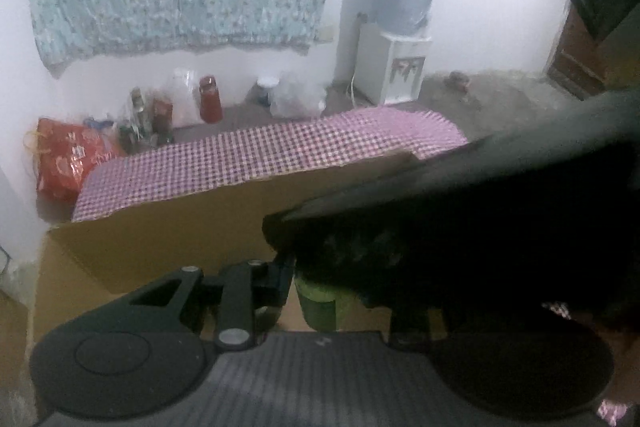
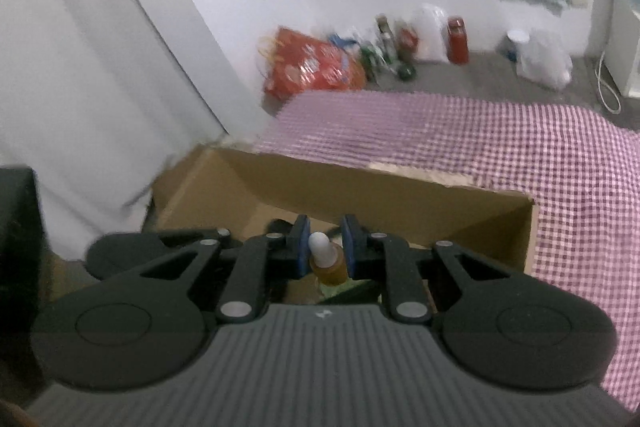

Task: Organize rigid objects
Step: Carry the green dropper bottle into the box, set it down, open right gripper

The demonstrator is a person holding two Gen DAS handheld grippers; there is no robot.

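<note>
My right gripper (image 2: 325, 247) is shut on a small dropper bottle (image 2: 326, 265) with amber liquid and a white rubber bulb, gripped between the blue pads (image 2: 301, 247). It hangs over an open cardboard box (image 2: 400, 203). In the left wrist view my left gripper (image 1: 320, 291) is closed on a green cylindrical container (image 1: 320, 311), above the same box (image 1: 180, 231). Only its left finger (image 1: 280, 279) shows. A large dark blurred shape (image 1: 460, 227) covers the right finger and the container's top.
A purple-and-white checked cloth (image 2: 500, 155) lies behind the box. Along the white wall stand a red bag (image 1: 68, 159), several bottles and jars (image 1: 152, 115) and a clear plastic bag (image 1: 296, 99). A water dispenser (image 1: 392, 71) stands at the back right.
</note>
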